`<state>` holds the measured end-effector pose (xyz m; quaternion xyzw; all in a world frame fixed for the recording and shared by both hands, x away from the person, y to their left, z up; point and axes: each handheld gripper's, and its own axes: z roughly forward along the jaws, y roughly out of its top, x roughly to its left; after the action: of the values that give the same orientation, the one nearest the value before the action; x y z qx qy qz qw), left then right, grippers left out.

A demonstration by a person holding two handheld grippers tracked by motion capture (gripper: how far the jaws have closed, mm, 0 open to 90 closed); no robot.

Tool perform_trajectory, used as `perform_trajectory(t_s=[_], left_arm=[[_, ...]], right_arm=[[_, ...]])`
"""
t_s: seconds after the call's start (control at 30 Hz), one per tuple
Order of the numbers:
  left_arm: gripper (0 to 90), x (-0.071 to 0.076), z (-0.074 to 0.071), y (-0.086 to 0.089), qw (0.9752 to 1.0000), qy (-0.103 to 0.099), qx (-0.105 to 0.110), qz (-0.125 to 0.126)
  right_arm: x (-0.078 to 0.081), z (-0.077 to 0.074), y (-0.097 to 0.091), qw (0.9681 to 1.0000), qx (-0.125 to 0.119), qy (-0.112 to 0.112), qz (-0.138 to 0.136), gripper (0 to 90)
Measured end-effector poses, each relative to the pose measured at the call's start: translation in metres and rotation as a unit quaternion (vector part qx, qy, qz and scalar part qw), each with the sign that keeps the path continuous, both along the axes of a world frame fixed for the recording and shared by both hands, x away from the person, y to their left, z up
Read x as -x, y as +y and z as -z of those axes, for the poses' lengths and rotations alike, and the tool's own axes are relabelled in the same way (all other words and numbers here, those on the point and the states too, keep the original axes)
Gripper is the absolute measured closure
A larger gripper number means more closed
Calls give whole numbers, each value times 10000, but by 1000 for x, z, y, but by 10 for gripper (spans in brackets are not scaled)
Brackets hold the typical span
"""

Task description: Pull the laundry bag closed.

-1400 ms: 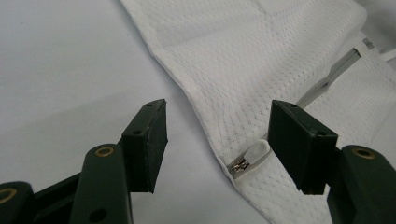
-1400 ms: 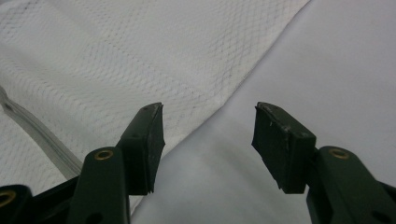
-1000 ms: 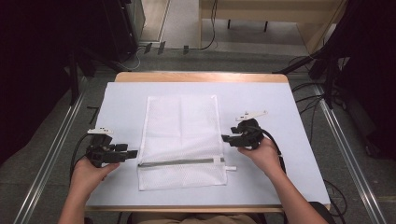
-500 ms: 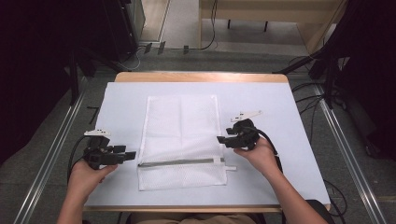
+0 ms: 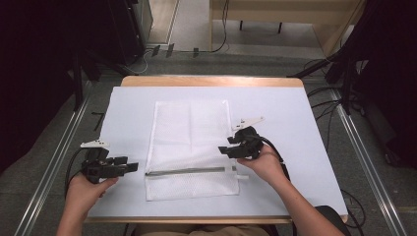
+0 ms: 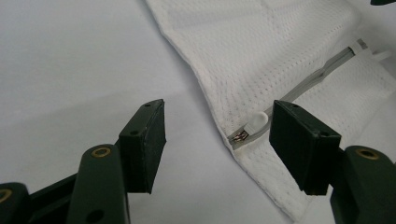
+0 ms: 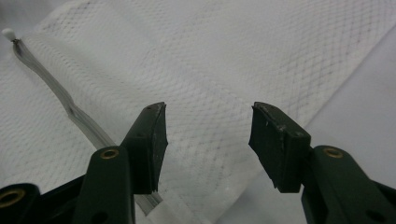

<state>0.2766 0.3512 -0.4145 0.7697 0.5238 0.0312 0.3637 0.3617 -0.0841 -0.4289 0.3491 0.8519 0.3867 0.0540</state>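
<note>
Mesh bag [image 5: 189, 147] flat, between both open jaws

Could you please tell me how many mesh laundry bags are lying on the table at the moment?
1. A single white mesh laundry bag lies flat at the middle of the table, its grey zipper running across its near end. Nothing suggests another is hidden beneath it.

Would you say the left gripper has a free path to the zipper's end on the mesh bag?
Probably yes: the left gripper is open, and the zipper end on the mesh bag lies just ahead with bare table cover between them.
</note>
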Motion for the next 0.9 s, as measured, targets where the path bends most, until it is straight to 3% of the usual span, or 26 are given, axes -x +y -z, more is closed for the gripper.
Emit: perform_trajectory(t_s=[0.43, 0.6, 0.7, 0.9], left_arm=[[452, -1, 1, 0, 10000, 51, 6, 32], [479, -1, 1, 0, 10000, 1, 32, 83], [536, 0, 1, -1, 9997, -115, 13, 194], [589, -3, 2, -2, 9998, -19, 37, 200]], right_arm=[[7, -7, 29, 9994, 87, 18, -330, 491], [12, -15, 41, 9986, 33, -112, -512, 528], [12, -17, 52, 9985, -33, -1, -539, 548], [14, -18, 72, 9972, -69, 50, -748, 572]])
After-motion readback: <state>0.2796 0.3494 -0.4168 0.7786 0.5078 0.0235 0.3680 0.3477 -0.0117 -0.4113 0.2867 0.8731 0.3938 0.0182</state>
